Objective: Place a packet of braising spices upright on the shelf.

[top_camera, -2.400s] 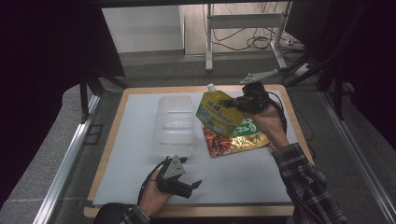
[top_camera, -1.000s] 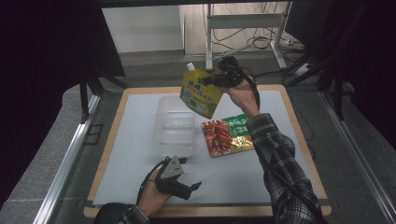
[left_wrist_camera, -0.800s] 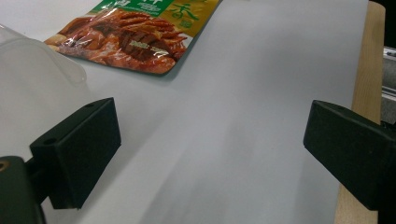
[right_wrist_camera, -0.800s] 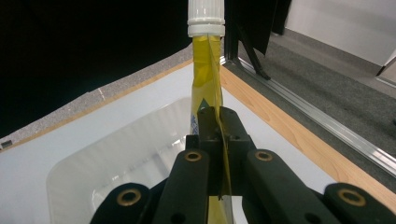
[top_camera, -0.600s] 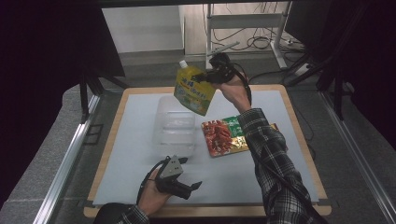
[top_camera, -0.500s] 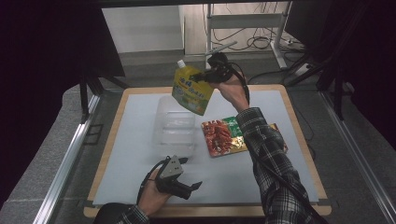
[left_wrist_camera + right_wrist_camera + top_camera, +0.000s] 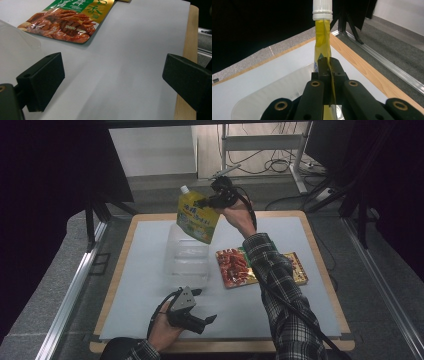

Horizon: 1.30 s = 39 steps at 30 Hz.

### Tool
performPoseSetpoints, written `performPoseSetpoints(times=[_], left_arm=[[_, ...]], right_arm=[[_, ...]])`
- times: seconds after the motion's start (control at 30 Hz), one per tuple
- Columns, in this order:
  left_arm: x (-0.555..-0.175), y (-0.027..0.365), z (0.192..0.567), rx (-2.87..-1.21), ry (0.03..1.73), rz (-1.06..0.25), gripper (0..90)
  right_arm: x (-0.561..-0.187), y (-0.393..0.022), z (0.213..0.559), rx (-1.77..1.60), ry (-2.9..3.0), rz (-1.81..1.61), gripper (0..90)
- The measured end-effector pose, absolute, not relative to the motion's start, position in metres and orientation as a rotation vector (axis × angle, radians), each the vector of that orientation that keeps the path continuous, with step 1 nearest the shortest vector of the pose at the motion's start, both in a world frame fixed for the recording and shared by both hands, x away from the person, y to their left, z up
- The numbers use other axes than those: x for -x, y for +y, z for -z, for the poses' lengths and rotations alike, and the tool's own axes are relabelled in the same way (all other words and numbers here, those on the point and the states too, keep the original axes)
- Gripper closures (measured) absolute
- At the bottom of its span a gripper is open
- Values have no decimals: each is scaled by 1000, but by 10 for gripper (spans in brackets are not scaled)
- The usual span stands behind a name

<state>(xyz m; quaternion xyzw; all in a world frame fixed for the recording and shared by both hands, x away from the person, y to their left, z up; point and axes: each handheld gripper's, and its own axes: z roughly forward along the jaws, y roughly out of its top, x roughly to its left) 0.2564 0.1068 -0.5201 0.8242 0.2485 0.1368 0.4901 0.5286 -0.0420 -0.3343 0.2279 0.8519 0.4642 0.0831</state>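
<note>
Pouch (image 7: pixel 196 216) in yellow, with a white screw cap, now hangs from the right claw (image 7: pixel 206 203) over the far end of the clear plastic container (image 7: pixel 186 257), at about 12 o'clock from the container's middle. Moments ago it was still out over the snack packets at 3 o'clock; the right arm has since swung it left and away from the person, lifting it well off the counter (image 7: pixel 150 245). In the right gripper view the two black jaws are pinched shut on the pouch's side seam, cap uppermost, with the container's rim directly below. That placement suggests the pouch is meant to go into the container, and only lowering and release appear to remain. The red-and-green snack packet (image 7: pixel 235 267) lies flat just right of the container. The left claw (image 7: pixel 209 319) rests low at 6 o'clock, jaws spread wide and empty, unmoved throughout.
</note>
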Motion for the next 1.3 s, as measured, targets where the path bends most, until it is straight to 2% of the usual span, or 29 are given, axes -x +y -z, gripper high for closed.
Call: performPoseSetpoints(times=[0.47, 1.13, 1.23, 1.3], left_arm=[[-257, 106, 520, -2000, 600, -327, 36], [-258, 106, 520, -2003, 601, -331, 36], [-259, 107, 520, -2003, 606, -335, 36], [-259, 108, 520, -2000, 609, -335, 36]], right_arm=[[-538, -12, 356, -663, 2624, -1275, 884], [-537, 4, 384, -667, 2644, -1246, 884], [-536, 5, 383, -645, 2642, -1228, 863], [-535, 5, 382, -636, 2630, -1229, 817]])
